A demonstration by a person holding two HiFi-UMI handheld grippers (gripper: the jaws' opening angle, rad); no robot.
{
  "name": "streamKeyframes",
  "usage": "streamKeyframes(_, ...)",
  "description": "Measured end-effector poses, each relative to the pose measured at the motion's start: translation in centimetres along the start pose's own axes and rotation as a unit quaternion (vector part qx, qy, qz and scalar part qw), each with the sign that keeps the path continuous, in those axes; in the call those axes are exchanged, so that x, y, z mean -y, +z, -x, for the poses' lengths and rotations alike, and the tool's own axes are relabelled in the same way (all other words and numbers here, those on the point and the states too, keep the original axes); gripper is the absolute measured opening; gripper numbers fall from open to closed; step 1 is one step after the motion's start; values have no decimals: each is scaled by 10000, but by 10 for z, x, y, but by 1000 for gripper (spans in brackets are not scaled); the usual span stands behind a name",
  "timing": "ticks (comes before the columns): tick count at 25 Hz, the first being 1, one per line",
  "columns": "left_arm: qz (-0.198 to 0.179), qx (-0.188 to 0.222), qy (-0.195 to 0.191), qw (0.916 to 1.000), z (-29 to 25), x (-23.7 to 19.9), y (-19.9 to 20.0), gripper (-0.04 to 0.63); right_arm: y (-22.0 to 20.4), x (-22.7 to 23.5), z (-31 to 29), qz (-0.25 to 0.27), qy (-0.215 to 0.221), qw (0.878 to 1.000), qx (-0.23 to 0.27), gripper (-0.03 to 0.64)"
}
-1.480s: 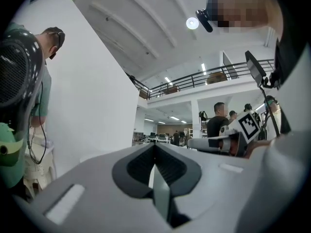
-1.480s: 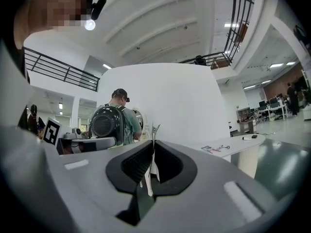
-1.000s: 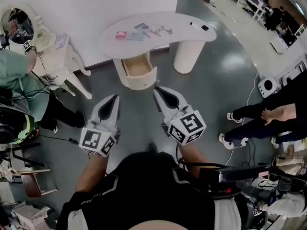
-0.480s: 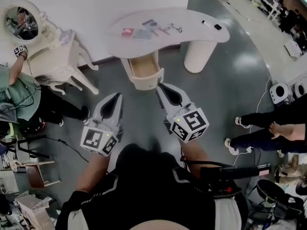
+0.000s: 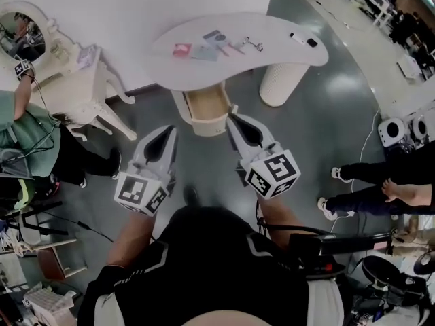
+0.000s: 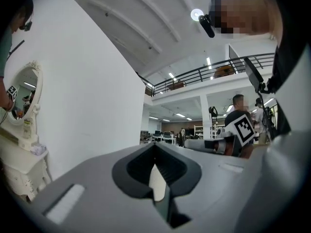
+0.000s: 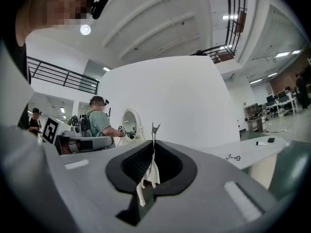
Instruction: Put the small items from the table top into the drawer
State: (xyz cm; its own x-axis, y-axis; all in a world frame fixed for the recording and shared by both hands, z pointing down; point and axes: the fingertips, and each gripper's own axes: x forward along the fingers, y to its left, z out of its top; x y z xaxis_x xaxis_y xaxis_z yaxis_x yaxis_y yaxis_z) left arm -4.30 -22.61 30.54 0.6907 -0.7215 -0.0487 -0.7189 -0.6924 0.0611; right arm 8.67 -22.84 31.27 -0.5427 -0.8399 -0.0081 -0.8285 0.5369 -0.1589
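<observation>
**A:** jaws?

**B:** left gripper (image 6: pixel 156 178) is pressed together with nothing between. Only its ribbed white pad shows in the notch.

**A:** right one?

**B:** right gripper (image 7: pixel 151 171) is together too. A thin sliver with frayed white bits (image 7: pixel 152 130) sticks up out of the seam. Can't tell what it is.

**A:** where are the small items?

**B:** all on the white kidney-shaped table top (image 5: pixel 285 27). There's a small pink piece (image 5: pixel 181 49), two grey-blue flat pieces (image 5: pixel 204 51) and a bent metal wire clip (image 5: pixel 253 44). A white stick (image 5: pixel 297 38) and a small black block (image 5: pixel 311 43) lie at the right end. Both grippers are well apart from them, held out over the grey floor (image 5: pixel 326 114).

**A:** drawer?

**B:** rounded cream drawer (image 5: pixel 207 104) is pulled open under the table's left end. Only its bare pale-wood bottom shows. From above, the right gripper's tip lines up with the drawer's front right corner. The left tip sits off to the drawer's left.

**A:** anything else around?

**B:** a white carved dressing table (image 5: pixel 75 80) with an oval mirror (image 5: pixel 24 36) stands by the left wall. A person in a green shirt (image 5: pixel 20 131) is beside it. A second person's dark-trousered legs (image 5: pixel 380 182) are on the right.
</observation>
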Motion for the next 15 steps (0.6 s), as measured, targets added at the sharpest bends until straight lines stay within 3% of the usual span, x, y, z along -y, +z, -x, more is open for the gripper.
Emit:
streamKeyframes(4, -82, 99, -122, 9998, -15, -34, 7, 0, 6, 6, -38, 87, -78, 9999, -31, 17)
streamKeyframes(15, 188, 136, -265, 9994, -42, -121, 5, 0, 3, 10, -128, 123, -223, 9994, -223, 17)
